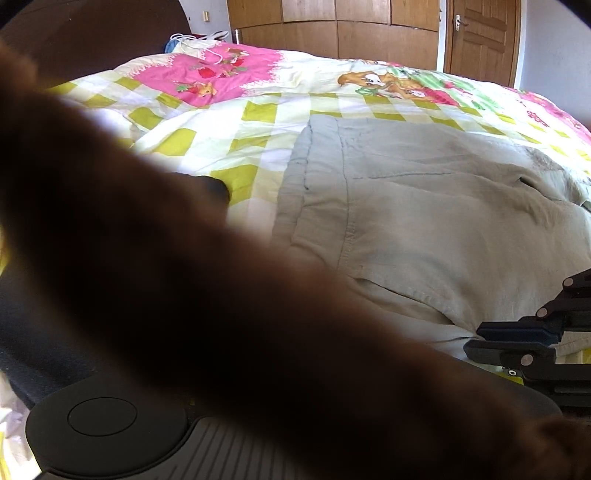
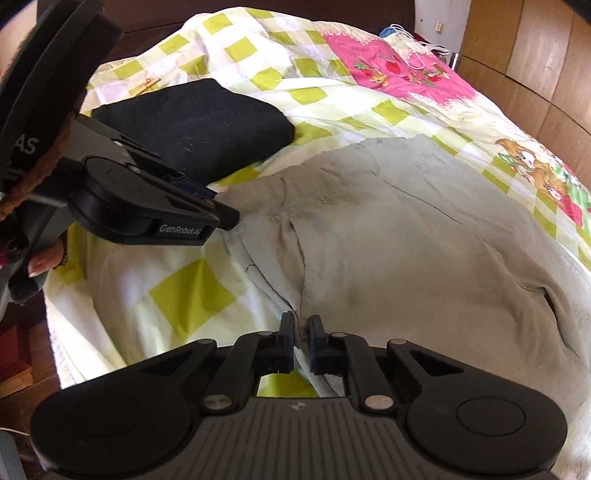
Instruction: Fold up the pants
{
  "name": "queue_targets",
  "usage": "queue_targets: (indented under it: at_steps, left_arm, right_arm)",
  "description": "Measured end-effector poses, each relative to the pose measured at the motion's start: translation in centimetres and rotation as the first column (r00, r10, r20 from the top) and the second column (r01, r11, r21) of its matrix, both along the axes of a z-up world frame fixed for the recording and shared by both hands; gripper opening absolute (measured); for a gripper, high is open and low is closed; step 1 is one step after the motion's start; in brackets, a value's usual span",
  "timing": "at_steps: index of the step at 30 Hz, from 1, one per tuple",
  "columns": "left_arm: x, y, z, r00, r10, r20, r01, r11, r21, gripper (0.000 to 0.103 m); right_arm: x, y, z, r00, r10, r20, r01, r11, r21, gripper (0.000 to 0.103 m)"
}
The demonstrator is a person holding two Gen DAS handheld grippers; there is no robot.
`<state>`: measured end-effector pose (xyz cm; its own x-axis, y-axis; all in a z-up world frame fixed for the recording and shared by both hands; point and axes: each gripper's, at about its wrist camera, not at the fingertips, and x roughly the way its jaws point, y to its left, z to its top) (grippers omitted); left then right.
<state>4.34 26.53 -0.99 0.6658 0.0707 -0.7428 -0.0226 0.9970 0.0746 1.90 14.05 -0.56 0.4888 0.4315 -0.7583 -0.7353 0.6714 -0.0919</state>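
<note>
Right tongs (image 2: 301, 332) clamp pants (image 2: 406, 236) edge; cloth runs ahead-right; left tongs (image 2: 225, 216) pinch its far-left corner.

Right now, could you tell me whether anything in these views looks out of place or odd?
Yes: a dark brown blur very close to the lens covers most of the left wrist view and hides the left gripper's fingers there. On the bed, the grey pants lie rumpled, and a dark folded garment sits beside them.

Left wrist view low over the pants (image 1: 424, 221), facing the wardrobe (image 1: 332, 29), half blocked by a blur, right wrist view close above the pants (image 2: 406, 236), facing the headboard, both sharing them
</note>
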Motion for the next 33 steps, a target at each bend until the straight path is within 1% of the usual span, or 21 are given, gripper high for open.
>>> queue_targets:
  at_steps: [3,6,7,9,10,11,12,15,17,19,21,23,25,27,28,29,31,32,33]
  left_arm:
    - [-1.1,1.3,0.1,0.999,0.024,-0.023,-0.024,0.999,0.024,0.014]
    - [-2.1,2.2,-0.2,0.997,0.057,-0.049,-0.053,0.994,0.094,0.014]
    - [-2.4,2.5,-0.2,0.997,0.059,-0.053,-0.054,0.994,0.092,0.014]
    - [-3.0,2.6,0.1,0.997,0.062,-0.049,-0.059,0.996,0.062,0.015]
    - [-3.4,2.3,0.6,0.998,0.056,-0.036,-0.053,0.996,0.073,0.017]
    - [-3.6,1.9,1.0,0.999,0.048,-0.021,-0.046,0.995,0.090,0.019]
    - [-3.8,1.3,1.5,0.999,0.034,0.001,-0.034,0.994,0.104,0.019]
    - [-3.5,-0.7,2.9,0.999,-0.026,0.046,0.021,0.993,0.112,0.019]
    - [-2.5,-2.8,3.6,0.994,-0.088,0.065,0.083,0.993,0.078,0.019]
    - [-1.7,-5.8,3.6,0.983,-0.171,0.067,0.169,0.985,0.033,0.019]
    - [-1.0,-9.5,3.2,0.962,-0.263,0.069,0.263,0.965,0.003,0.019]
    - [-0.3,-13.5,2.9,0.935,-0.347,0.072,0.348,0.937,-0.015,0.019]
    - [0.3,-18.0,2.7,0.899,-0.430,0.082,0.435,0.899,-0.044,0.019]
    - [0.4,-22.0,2.7,0.864,-0.496,0.089,0.501,0.863,-0.056,0.019]
    - [0.3,-24.3,2.6,0.842,-0.532,0.092,0.538,0.841,-0.059,0.019]
    - [0.2,-26.5,2.5,0.820,-0.565,0.092,0.571,0.819,-0.061,0.019]
    - [0.1,-30.2,2.0,0.782,-0.618,0.080,0.622,0.780,-0.063,0.021]
    - [0.0,-31.9,1.6,0.765,-0.640,0.072,0.643,0.763,-0.061,0.022]
    - [0.0,-33.3,1.1,0.750,-0.658,0.061,0.661,0.748,-0.063,0.022]
  right_arm:
    - [-1.4,1.2,-0.1,0.998,0.055,0.006,-0.055,0.998,-0.005,0.025]
    - [-1.9,2.1,-0.6,0.996,0.084,-0.015,-0.084,0.996,-0.005,0.025]
    - [-1.9,2.3,-0.7,0.996,0.081,-0.024,-0.081,0.997,-0.002,0.026]
    - [-1.7,2.4,-0.6,0.997,0.064,-0.037,-0.064,0.998,0.007,0.027]
    - [-1.5,2.1,-0.4,0.998,0.052,-0.039,-0.051,0.999,0.018,0.027]
    - [-1.5,1.6,0.0,0.999,0.036,-0.041,-0.034,0.999,0.036,0.027]
    - [-1.6,0.9,0.5,0.999,0.022,-0.039,-0.020,0.999,0.049,0.027]
    - [-1.3,-2.4,1.8,0.998,-0.057,-0.037,0.060,0.994,0.088,0.029]
    - [-0.8,-5.8,2.4,0.988,-0.147,-0.040,0.150,0.984,0.093,0.030]
    - [-0.3,-9.9,2.8,0.964,-0.261,-0.037,0.264,0.961,0.083,0.030]
    - [0.2,-14.6,3.3,0.920,-0.389,-0.039,0.391,0.917,0.075,0.030]
    - [0.3,-20.1,3.7,0.850,-0.525,-0.036,0.526,0.848,0.063,0.030]
    - [-0.2,-26.2,4.1,0.752,-0.658,-0.031,0.659,0.751,0.049,0.031]
    - [-1.3,-32.2,4.2,0.635,-0.772,-0.035,0.773,0.634,0.037,0.032]
    - [-1.9,-35.0,4.1,0.572,-0.819,-0.042,0.820,0.571,0.032,0.033]
    - [-2.7,-37.7,4.0,0.511,-0.858,-0.052,0.860,0.510,0.033,0.033]
    - [-4.3,-42.2,3.7,0.402,-0.912,-0.079,0.915,0.399,0.048,0.034]
    - [-5.2,-44.7,3.5,0.343,-0.933,-0.104,0.939,0.339,0.062,0.034]
    - [-6.0,-46.5,3.1,0.299,-0.945,-0.131,0.954,0.291,0.073,0.035]
